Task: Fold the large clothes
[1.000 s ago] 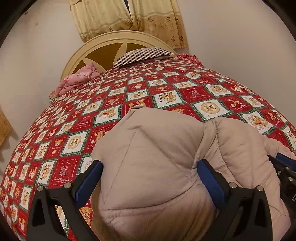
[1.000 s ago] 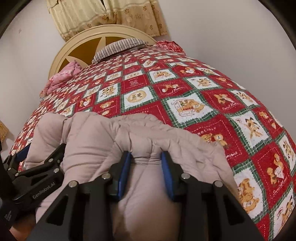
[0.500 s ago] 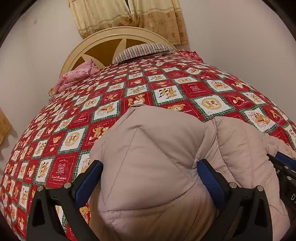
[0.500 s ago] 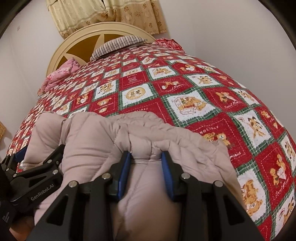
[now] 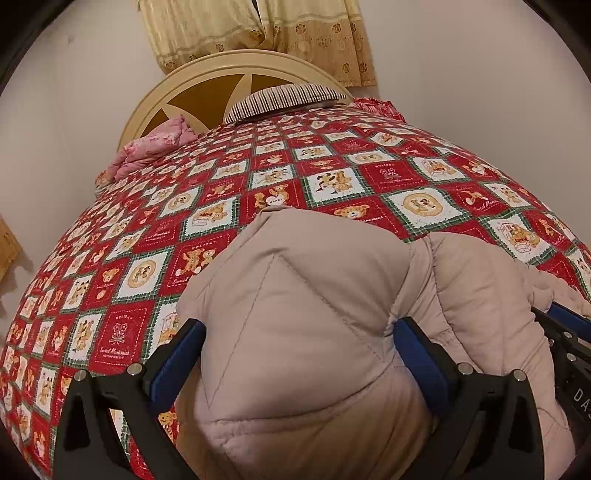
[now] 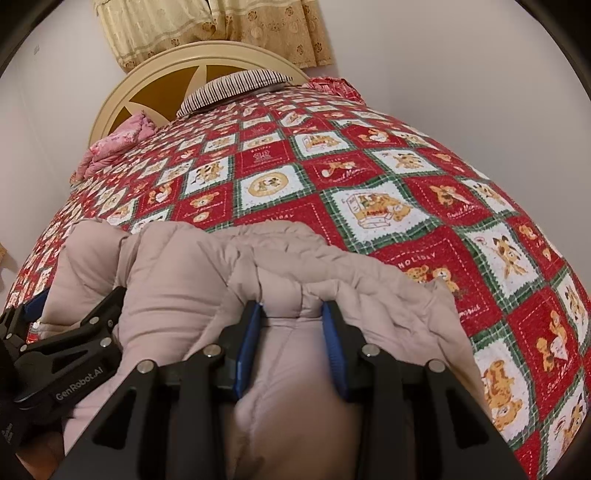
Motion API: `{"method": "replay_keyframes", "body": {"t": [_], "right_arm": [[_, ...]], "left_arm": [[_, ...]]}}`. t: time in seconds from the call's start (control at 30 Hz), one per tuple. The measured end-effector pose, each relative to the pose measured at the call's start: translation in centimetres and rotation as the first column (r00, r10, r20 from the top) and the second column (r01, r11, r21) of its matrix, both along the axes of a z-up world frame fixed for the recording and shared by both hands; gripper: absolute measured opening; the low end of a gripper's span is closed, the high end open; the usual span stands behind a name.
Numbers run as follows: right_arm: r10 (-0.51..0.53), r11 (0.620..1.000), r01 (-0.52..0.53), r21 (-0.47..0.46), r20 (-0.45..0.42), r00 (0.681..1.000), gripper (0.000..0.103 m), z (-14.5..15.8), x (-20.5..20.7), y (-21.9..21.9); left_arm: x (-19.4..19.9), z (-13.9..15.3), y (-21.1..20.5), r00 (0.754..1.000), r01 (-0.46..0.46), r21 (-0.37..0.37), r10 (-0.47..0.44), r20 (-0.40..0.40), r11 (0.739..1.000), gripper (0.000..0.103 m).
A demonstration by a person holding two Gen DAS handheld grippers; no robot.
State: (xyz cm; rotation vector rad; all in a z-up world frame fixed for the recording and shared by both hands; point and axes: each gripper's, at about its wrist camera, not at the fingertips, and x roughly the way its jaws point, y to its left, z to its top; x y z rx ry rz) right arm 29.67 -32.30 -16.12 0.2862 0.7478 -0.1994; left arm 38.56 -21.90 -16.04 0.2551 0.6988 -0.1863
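1. Beige quilted padded coat [image 5: 295,332]: bunched at the near edge of the bed, lying on the red patchwork bedspread [image 5: 332,166], well short of the headboard [image 5: 236,77].
2. Left gripper [image 5: 295,354]: jaws stand wide, a thick bulge of the coat filling the space between the blue pads [image 5: 417,354]; the pads appear to press its sides, so it reads as clamped on the coat.
3. Right gripper [image 6: 291,347]: jaws narrow, pinching a ridge of the coat between the blue pads [image 6: 247,343]; a firm hold on a fold of the coat.
4. Step in hand, by judgement: both holds taken on the near portion of the coat, ready to carry it over toward the headboard for a fold; the fold is not yet laid.
5. Next move calls for: lifting both holds together, keeping them level so the bulky padding does not slip, then laying the held part flat over the rest.
6. Open room: broad bare bedspread between the coat and the headboard.
7. Edges and obstacles: striped pillow [image 5: 284,99] and pink bundle [image 5: 155,147] sit against the headboard, well apart from the coat; wall runs along the bed's right side; curtain [image 5: 258,33] hangs above the headboard.
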Motion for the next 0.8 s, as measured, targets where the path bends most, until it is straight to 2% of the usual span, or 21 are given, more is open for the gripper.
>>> {"method": "replay_keyframes", "body": {"t": [0.8], "right_arm": [[-0.001,0.999,0.001,-0.033,-0.022,1.000,0.038,-0.16,0.46,0.46]], "left_arm": [[0.07,-0.10,0.03,1.000,0.000,0.001,0.000,-0.001,1.000,0.102]]}}
